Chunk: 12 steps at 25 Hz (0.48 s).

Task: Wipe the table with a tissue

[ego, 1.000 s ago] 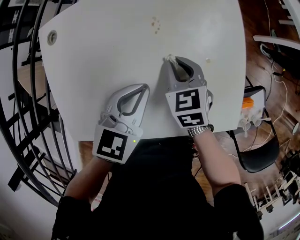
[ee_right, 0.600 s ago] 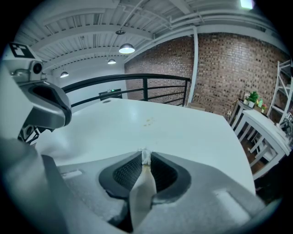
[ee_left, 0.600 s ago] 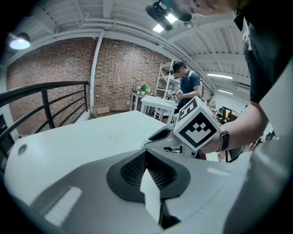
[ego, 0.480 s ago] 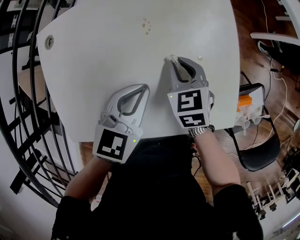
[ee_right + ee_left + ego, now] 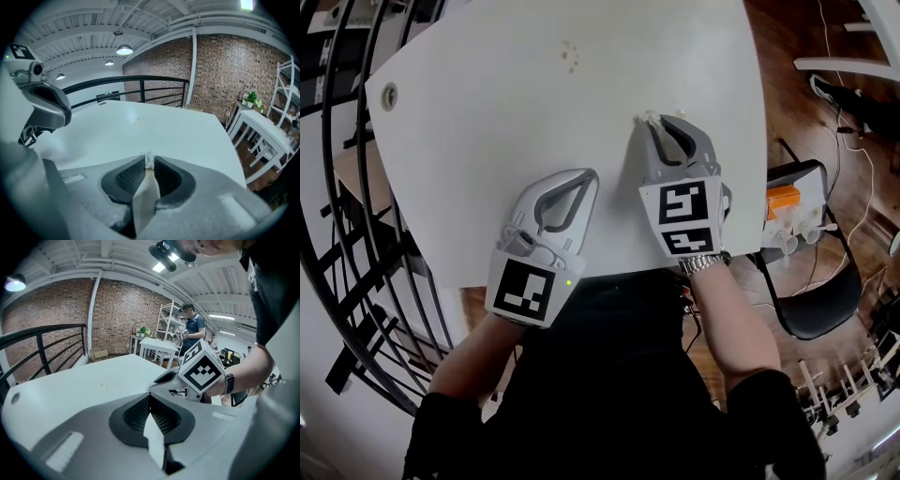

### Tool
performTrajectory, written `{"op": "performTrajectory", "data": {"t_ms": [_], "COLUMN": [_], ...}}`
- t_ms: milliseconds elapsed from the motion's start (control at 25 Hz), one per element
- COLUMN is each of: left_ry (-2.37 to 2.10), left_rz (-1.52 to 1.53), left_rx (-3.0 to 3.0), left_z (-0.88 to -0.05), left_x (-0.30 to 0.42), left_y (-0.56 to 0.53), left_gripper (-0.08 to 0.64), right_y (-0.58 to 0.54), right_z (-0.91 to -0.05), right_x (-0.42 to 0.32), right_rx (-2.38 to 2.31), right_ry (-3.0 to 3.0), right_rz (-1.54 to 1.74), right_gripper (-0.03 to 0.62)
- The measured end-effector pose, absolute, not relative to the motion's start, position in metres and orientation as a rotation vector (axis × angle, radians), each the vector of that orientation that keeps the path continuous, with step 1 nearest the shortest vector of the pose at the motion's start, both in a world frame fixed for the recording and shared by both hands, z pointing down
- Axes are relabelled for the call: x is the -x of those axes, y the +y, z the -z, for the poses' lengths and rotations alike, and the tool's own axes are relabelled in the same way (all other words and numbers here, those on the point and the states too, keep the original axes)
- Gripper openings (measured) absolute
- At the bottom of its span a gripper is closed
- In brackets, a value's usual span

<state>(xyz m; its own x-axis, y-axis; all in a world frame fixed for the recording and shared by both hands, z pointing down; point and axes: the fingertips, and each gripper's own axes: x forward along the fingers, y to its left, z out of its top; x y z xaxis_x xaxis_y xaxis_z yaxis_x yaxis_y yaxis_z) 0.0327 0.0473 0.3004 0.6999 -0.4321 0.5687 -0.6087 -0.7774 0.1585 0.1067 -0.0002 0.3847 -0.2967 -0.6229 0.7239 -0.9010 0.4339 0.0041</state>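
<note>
Rightward over the table [image 5: 516,131] the right gripper [image 5: 652,123] has slid, jaws clamped on the tissue [image 5: 644,117] at the tabletop; left gripper [image 5: 590,175] rests closed, empty, near the front edge; crumbs [image 5: 570,54] lie beyond

Head view steeply down over the table [image 5: 487,141]; left and right gripper views low, close, across it.
</note>
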Motion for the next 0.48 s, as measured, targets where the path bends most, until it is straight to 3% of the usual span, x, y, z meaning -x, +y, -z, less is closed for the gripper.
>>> {"op": "performTrajectory", "data": {"t_ms": [480], "left_ry": [-0.820], "left_rz": [-0.746], "left_rx": [-2.562], "left_z": [-0.306], "left_x": [-0.056], "left_y": [0.044], "left_gripper": [0.017], "right_y": [-0.003], "right_z": [-0.395], "right_x": [-0.129], "right_rx": [-1.259], "right_ry": [-2.025], "right_rz": [-0.558], "right_gripper": [0.049]}}
